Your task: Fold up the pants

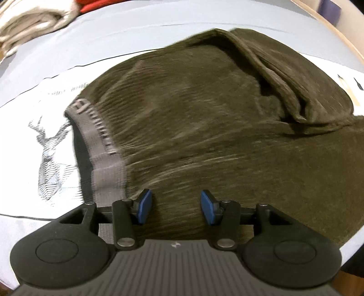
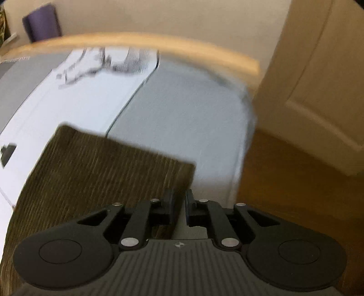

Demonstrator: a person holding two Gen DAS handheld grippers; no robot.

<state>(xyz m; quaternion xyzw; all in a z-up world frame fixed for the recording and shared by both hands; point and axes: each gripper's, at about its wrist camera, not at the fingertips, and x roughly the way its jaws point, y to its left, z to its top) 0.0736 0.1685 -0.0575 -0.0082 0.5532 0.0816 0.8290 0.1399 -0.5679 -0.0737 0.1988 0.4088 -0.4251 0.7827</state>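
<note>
Over the bed (image 1: pixel 159 20), the left gripper (image 1: pixel 174 208) is hovering with jaws apart and nothing between them, above the pants (image 1: pixel 204 113) near their waistband (image 1: pixel 103 145). From the right wrist, the right gripper (image 2: pixel 179 207) is sitting nearly closed at the pant-leg hem (image 2: pixel 127 148); whether it is pinching cloth is unclear. Gripping both layers should keep the fold square.

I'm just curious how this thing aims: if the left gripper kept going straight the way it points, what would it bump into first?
Most likely the brown pants. The left gripper points steeply down at them, jaws open with nothing between, beside the grey waistband. How far above the cloth it sits is unclear.
</note>
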